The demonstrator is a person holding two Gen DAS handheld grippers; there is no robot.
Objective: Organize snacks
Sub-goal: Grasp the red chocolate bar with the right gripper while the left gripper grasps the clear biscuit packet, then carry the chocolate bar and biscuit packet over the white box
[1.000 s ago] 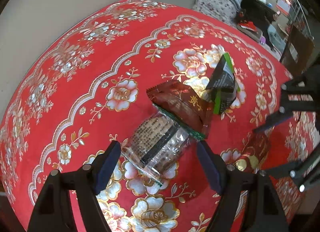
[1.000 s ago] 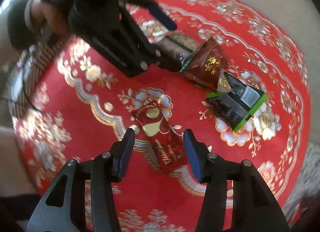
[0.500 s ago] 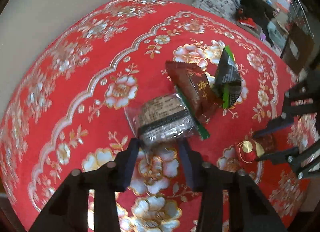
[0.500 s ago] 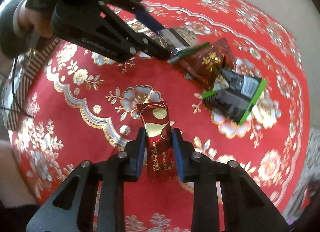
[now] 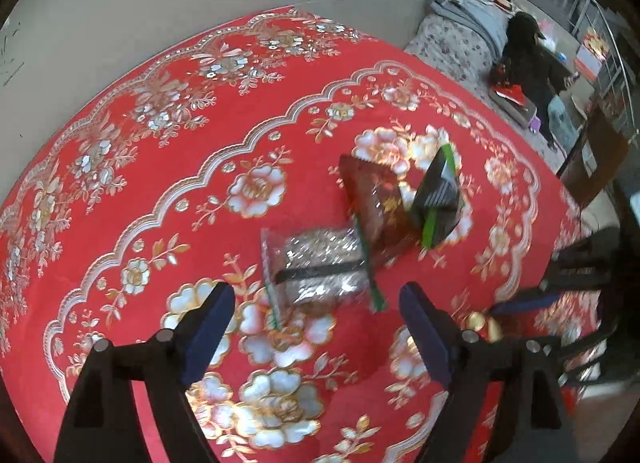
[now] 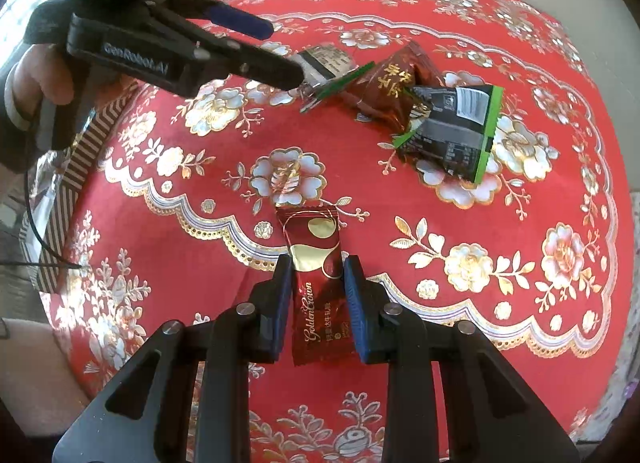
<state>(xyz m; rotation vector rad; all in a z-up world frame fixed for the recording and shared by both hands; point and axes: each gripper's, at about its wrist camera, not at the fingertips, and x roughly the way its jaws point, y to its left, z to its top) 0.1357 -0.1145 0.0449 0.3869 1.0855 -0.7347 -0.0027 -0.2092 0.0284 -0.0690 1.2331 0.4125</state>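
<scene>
My left gripper is open and empty, just short of a clear cracker packet with green edges that lies on the red tablecloth. A brown snack bag and a black-and-green bag lie beyond it. In the right wrist view my right gripper is shut on a dark red Golden Crown wafer bar, its jaws against both long sides. The left gripper shows there too, open over the cracker packet, with the brown bag and black-and-green bag to its right.
A round table with a red floral cloth stands on a grey floor. A striped box sits at the table's left edge in the right wrist view. A person in black and bedding are far off.
My left gripper shut on the cracker packet, dragged it back, then opened wide and let it go. My right gripper closed onto the wafer bar and holds it.
</scene>
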